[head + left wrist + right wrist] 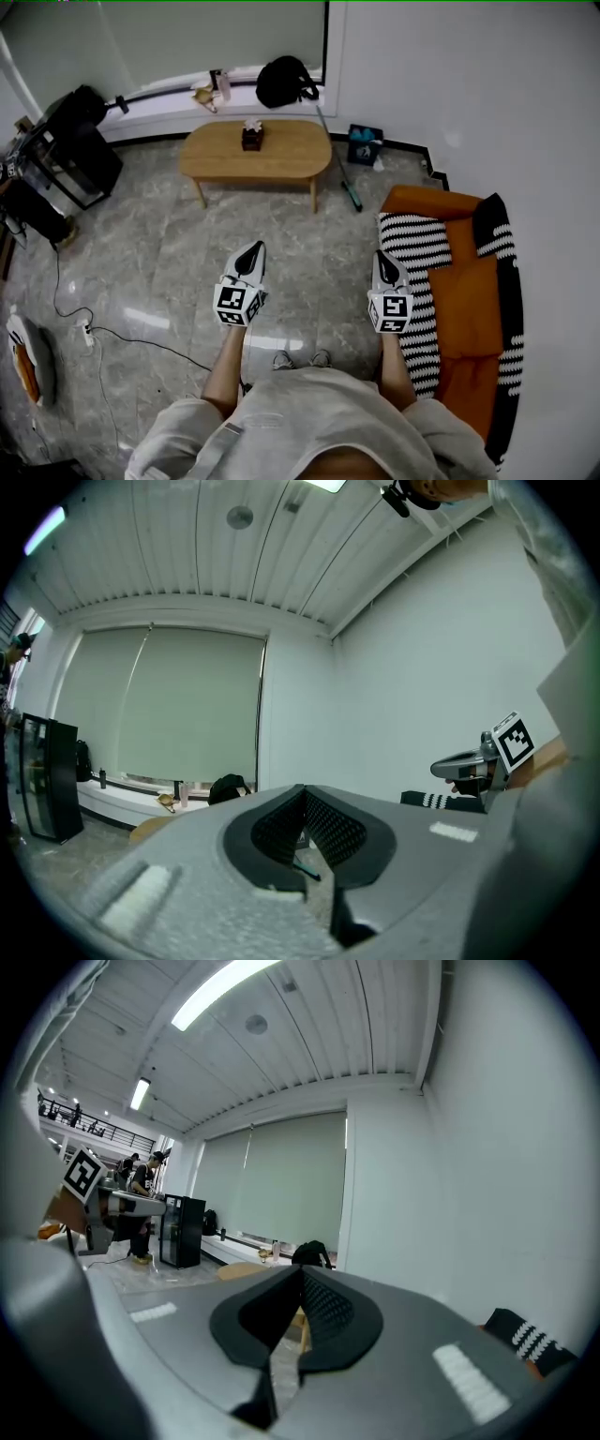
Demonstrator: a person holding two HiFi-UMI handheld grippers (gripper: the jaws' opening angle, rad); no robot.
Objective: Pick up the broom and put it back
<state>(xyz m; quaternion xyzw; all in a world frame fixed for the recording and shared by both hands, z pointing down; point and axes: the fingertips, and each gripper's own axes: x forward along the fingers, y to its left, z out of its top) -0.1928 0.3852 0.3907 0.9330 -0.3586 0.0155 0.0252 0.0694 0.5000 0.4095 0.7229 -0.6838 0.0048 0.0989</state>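
Note:
The broom is a thin grey pole leaning from the window ledge down to the floor, just right of the wooden table, with a teal end on the tiles. That teal end also shows low between the jaws in the left gripper view. My left gripper and right gripper are held level in front of the person, well short of the broom. Both are shut with nothing in them. The right gripper shows in the left gripper view, and the left gripper in the right gripper view.
An oval wooden table with a small dark box stands ahead. A black bag lies on the ledge and a blue box sits by the wall. An orange sofa with a striped blanket is right, a black cabinet and cables left.

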